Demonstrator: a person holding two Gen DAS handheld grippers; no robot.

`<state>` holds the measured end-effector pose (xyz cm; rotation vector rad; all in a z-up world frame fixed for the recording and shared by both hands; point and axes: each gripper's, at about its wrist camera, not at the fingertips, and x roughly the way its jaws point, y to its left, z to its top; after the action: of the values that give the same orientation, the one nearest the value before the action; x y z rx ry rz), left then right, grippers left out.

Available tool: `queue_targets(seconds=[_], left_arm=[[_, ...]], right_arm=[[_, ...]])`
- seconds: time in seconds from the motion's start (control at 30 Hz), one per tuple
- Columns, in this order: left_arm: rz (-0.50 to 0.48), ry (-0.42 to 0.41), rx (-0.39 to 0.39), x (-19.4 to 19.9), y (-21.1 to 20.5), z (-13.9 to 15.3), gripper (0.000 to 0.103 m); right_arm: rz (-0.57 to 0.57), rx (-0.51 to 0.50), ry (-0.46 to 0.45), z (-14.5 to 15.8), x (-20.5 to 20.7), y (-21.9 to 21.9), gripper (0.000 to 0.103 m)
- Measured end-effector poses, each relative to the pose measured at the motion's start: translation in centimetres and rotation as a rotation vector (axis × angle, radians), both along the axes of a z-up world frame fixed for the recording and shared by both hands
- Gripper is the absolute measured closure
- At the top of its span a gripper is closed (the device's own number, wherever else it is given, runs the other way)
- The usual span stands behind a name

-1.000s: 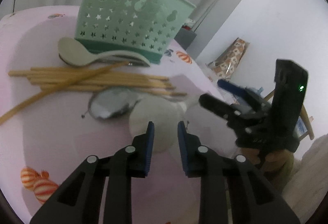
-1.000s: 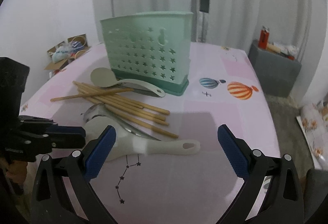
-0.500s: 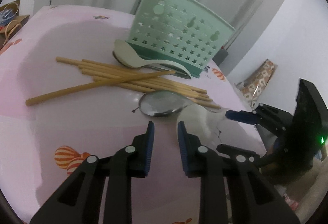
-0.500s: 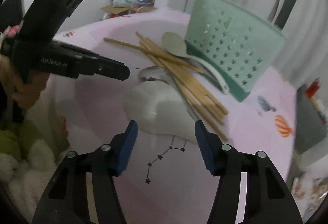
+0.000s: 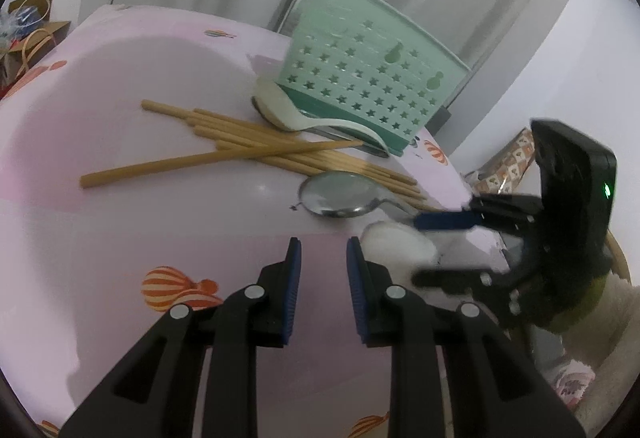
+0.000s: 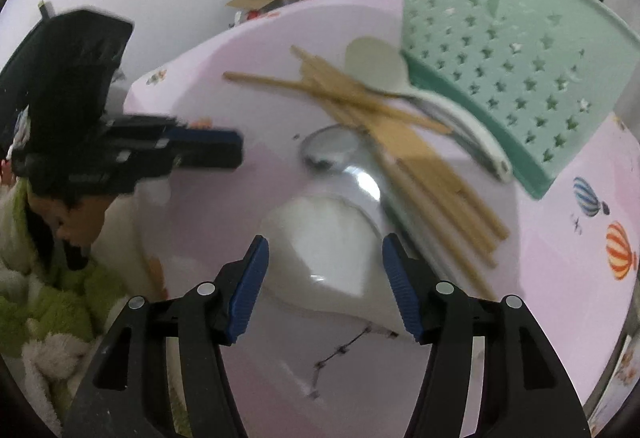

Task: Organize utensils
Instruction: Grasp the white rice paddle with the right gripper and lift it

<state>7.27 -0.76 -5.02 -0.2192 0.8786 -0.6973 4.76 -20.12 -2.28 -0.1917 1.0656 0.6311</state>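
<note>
With the right gripper (image 6: 324,274) half-open astride the white spoon (image 6: 328,250) at lower centre, its jaws having just been closing then easing back a touch without gripping, lower further and squeeze squarely, while the left gripper (image 5: 323,270) waits narrow and empty.

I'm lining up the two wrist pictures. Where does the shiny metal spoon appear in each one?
Left wrist view: the metal spoon lies right of centre, bowl facing up, just past the chopsticks' ends and above the left tongs.
Right wrist view: the metal spoon sits at centre, just beyond the big white spoon, left of the chopsticks.
Shared landmark: the green star-holed holder.
</note>
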Motion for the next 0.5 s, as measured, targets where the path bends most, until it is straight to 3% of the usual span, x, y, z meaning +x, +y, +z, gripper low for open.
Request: queue_targets(seconds=[0.27,0.4,0.5], left_arm=[[0.026,0.006,-0.007,0.0,0.9,0.0,0.080],[0.033,0.006,-0.008,0.0,1.0,0.0,0.080],[0.042,0.009,-0.009,-0.1,1.1,0.2,0.080]], right_arm=[[0.099,-0.074,-0.092,0.3,-3.3,1.3,0.024],[0.159,-0.149,-0.149,-0.6,-4.0,2.8,0.019],[0.174,-0.142,-0.148,-0.7,-4.1,3.2,0.018]])
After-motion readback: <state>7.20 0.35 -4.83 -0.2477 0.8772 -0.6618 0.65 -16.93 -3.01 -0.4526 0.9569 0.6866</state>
